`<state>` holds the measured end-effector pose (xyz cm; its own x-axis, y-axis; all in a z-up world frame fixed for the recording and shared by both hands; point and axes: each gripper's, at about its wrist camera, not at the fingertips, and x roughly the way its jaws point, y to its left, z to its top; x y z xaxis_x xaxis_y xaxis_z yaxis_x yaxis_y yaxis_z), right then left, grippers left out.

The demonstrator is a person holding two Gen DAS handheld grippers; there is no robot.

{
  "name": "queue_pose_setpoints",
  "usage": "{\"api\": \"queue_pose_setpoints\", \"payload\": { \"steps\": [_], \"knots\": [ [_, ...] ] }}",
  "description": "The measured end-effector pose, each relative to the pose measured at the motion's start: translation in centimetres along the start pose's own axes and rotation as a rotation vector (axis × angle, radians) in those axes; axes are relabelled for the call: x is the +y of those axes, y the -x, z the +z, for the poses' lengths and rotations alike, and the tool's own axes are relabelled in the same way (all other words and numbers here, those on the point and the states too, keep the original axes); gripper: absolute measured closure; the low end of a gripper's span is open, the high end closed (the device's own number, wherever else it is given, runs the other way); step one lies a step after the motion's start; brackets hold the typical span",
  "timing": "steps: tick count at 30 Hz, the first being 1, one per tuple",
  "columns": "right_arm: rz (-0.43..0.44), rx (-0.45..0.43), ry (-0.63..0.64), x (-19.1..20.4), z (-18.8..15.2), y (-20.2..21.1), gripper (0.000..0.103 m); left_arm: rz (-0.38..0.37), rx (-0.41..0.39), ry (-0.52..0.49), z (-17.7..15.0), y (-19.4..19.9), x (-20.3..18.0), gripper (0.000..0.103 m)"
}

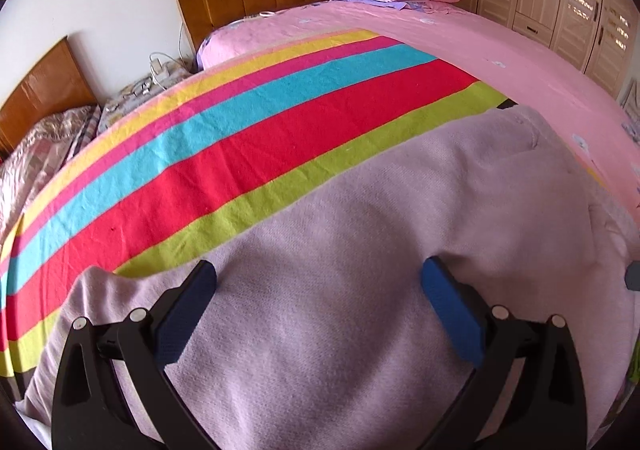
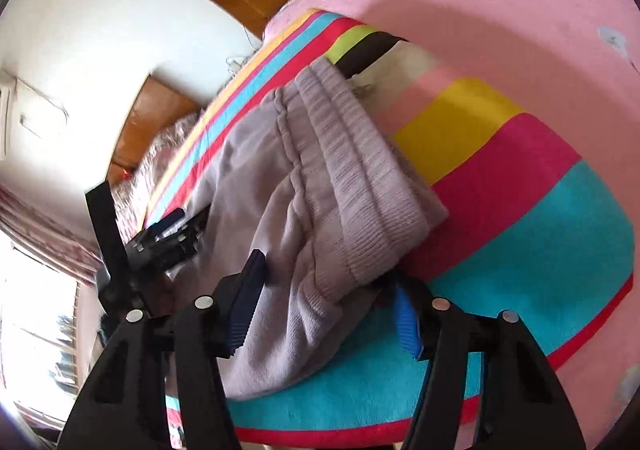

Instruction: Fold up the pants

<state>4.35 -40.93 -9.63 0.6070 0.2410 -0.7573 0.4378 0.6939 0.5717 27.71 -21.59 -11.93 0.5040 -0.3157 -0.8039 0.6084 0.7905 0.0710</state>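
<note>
Lilac knit pants (image 1: 360, 250) lie spread on a striped blanket (image 1: 240, 138) over the bed (image 1: 500, 50). Left gripper (image 1: 318, 270): jaws wide apart, hovering over flat pant fabric, which fills the space between and beyond them; nothing held. Right gripper (image 2: 328, 282): jaws partly apart, straddling the ribbed waistband (image 2: 360, 186) corner, which bunches between the blue pads (image 2: 406, 316); cannot tell whether the pads press on it. The left gripper shows beyond the right's left jaw.
</note>
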Motion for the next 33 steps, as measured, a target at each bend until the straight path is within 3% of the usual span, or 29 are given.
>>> {"api": "queue_pose_setpoints", "payload": {
  "steps": [5, 8, 10, 13, 15, 17, 19, 22, 25, 28, 30, 31, 33],
  "knots": [
    [-0.028, 0.107, 0.123, 1.6, -0.8, -0.3, 0.042, -0.020, 0.007, 0.015, 0.0, -0.2, 0.1, 0.001],
    [-0.038, 0.074, 0.089, 1.3, -0.4, -0.4, 0.049, -0.020, 0.006, 0.015, 0.0, -0.2, 0.1, 0.001],
    [-0.070, 0.046, 0.110, 1.8, -0.5, -0.6, 0.059, -0.015, 0.005, 0.014, 0.0, -0.1, 0.1, 0.001],
    [0.002, -0.015, 0.061, 0.9, -1.3, -0.3, 0.065, -0.014, 0.005, 0.011, -0.1, 0.3, 0.3, 0.001],
    [0.070, -0.061, 0.014, -0.1, -1.9, 0.4, 0.066, -0.023, -0.025, 0.035, -0.2, 2.6, 1.3, 0.001],
    [0.076, -0.092, 0.004, -0.2, -2.3, 0.5, 0.067, -0.081, -0.100, 0.102, -0.2, 6.4, 3.5, 0.001],
    [0.104, -0.129, -0.028, -0.2, -2.4, 0.5, 0.067, -0.063, -0.155, 0.150, -1.0, 10.1, 6.3, 0.001],
    [0.155, -0.142, -0.099, -1.1, -2.4, 0.1, 0.066, 0.025, -0.172, 0.243, -4.3, 14.0, 11.3, 0.001],
    [0.175, -0.133, -0.128, -1.9, -2.4, 0.1, 0.066, 0.077, -0.131, 0.334, -9.4, 16.1, 15.5, 0.001],
    [0.169, -0.151, -0.136, -1.9, -2.3, 0.1, 0.066, 0.126, -0.049, 0.394, -14.6, 15.9, 18.1, 0.001],
    [0.168, -0.170, -0.138, -2.0, -2.5, 0.1, 0.066, 0.115, 0.030, 0.455, -17.7, 14.4, 19.4, 0.001],
    [0.169, -0.178, -0.143, -1.9, -2.7, 0.2, 0.067, 0.120, 0.050, 0.455, -18.7, 13.7, 19.4, 0.002],
    [0.164, -0.192, -0.152, -1.9, -2.9, 0.2, 0.067, 0.204, 0.009, 0.344, -19.3, 13.3, 17.6, 0.001]
  ]
}}
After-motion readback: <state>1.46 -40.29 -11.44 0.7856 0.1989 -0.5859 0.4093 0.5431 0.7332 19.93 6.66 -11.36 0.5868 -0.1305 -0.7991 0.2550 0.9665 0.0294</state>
